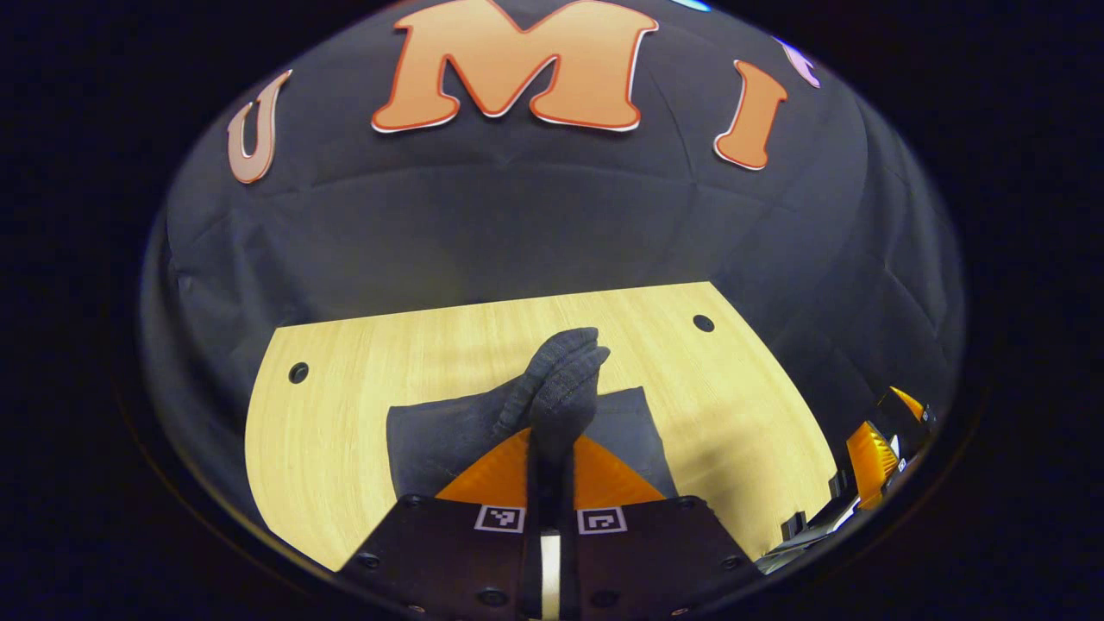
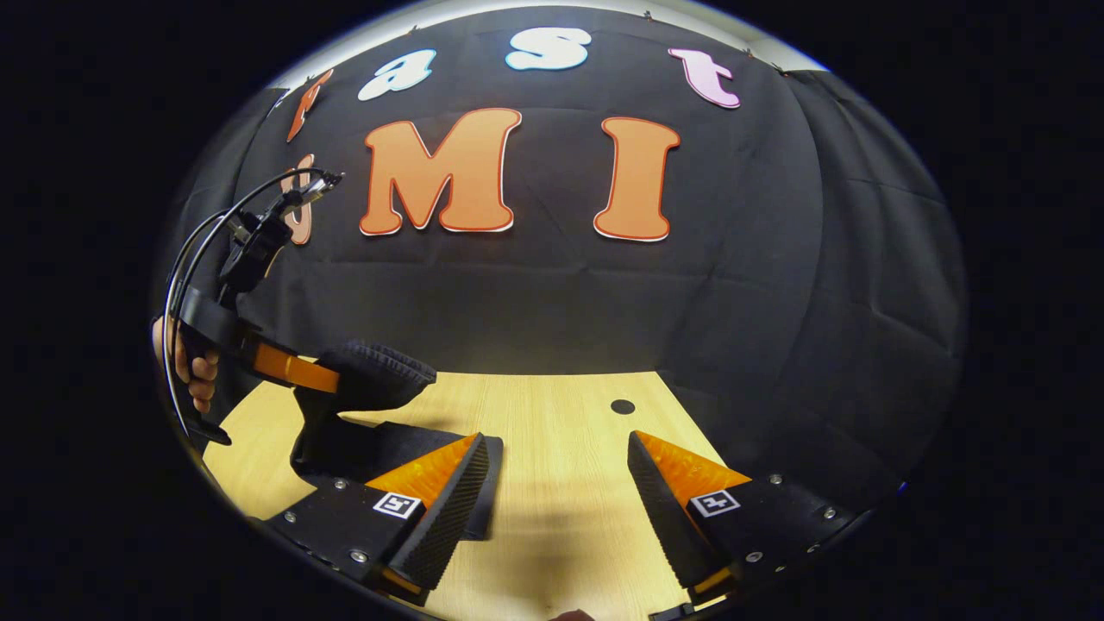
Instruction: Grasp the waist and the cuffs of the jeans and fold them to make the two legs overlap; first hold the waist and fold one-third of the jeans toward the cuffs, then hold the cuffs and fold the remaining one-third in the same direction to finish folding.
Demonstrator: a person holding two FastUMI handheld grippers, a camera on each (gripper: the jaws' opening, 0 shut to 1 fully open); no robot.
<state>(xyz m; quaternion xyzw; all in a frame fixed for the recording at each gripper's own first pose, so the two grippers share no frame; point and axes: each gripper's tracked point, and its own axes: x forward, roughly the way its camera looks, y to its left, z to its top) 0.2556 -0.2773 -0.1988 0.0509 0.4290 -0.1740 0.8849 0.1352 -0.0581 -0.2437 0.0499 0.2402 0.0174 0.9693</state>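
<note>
The dark grey denim jeans (image 1: 448, 435) lie folded on the pale wooden table (image 1: 345, 379), with one bunched end lifted off the stack. In the left gripper view, the left gripper (image 1: 552, 448) has its orange, black-padded fingers pressed together on that raised fold, which sticks up toward 12 o'clock from the fingertips; whether it is waist or cuff is hard to make out. The rest of the jeans spreads flat toward 9 and 3 o'clock, partly hidden behind the fingers.

In the right gripper view, the right gripper (image 2: 556, 492) hangs above bare table with its fingers spread wide and holding nothing. The jeans (image 2: 362, 444) sit at about 9 o'clock, their near edge tucked behind its left finger. Farther off, a hand (image 2: 194, 371) holds the left gripper (image 2: 332, 379), cut off at the view's edge.
</note>
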